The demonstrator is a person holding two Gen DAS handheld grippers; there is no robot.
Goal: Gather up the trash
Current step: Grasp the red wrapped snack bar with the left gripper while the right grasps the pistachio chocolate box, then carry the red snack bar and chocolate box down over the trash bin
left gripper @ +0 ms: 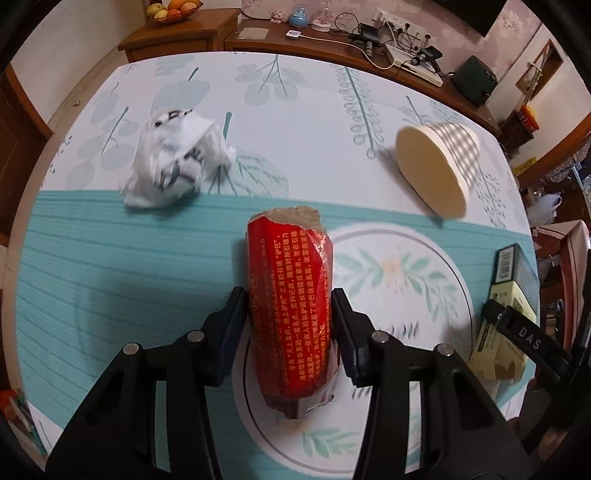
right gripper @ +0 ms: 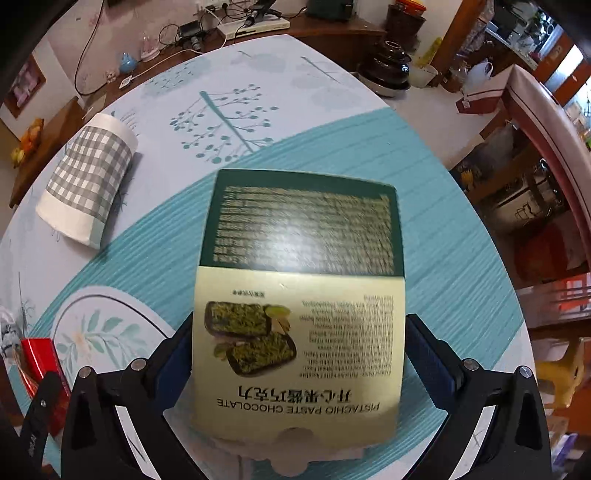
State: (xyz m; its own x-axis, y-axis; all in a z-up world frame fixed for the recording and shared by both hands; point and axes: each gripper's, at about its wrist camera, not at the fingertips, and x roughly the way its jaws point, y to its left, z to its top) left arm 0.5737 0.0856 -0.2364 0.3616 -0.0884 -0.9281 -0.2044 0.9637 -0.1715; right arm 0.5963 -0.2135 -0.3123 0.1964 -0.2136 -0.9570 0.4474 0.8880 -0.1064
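A red printed wrapper package (left gripper: 291, 295) with a torn far end lies lengthwise between my left gripper's (left gripper: 288, 295) pads, which press on both of its sides. In the right wrist view, my right gripper (right gripper: 300, 321) is shut on a flat green and cream pistachio chocolate box (right gripper: 299, 295), a pad against each long edge. A crumpled white wrapper (left gripper: 173, 158) lies at the far left of the table. A grey gingham paper cup (left gripper: 439, 162) lies on its side at the far right. The box (left gripper: 506, 306) also shows at the right edge of the left wrist view, and the red package (right gripper: 40, 362) shows at the lower left of the right wrist view.
The round table carries a teal and white leaf-print cloth (left gripper: 110, 258). A wooden sideboard (left gripper: 332, 48) behind it holds cables, chargers and trinkets, with a fruit bowl (left gripper: 173, 9) on a cabinet. A dark pot (right gripper: 391, 62) and a chair back (right gripper: 535, 122) stand beyond the table's right rim.
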